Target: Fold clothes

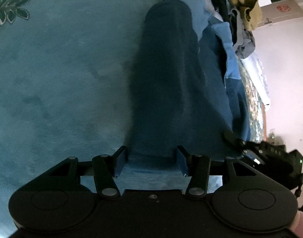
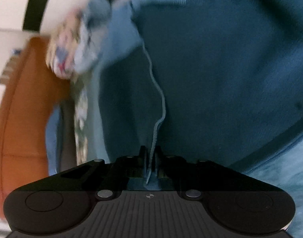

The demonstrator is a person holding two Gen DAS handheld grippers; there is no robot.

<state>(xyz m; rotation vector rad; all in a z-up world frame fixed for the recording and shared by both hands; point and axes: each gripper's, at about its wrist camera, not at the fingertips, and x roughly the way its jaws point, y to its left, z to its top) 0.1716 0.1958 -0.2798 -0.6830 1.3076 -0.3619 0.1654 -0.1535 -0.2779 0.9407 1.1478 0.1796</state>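
Left wrist view: the left gripper [image 1: 151, 161] stands wide open and empty at 6 o'clock, the dark blue fleece jacket [image 1: 167, 83] stretching toward 12 across the teal bedspread [image 1: 52, 79]. Right wrist view: the right gripper [image 2: 150, 163] is clamped on the jacket's zipper edge [image 2: 158, 107] at 6 o'clock.

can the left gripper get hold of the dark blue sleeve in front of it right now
Probably yes. The left gripper is open, its fingers straddling the near end of the dark blue sleeve, which lies flat on the teal surface with nothing between them.

Fleece jacket [image 1: 165, 83] matt, fuzzy (metal zipper [image 1: 227, 75]); teal bedspread [image 1: 62, 79] soft, velvety.
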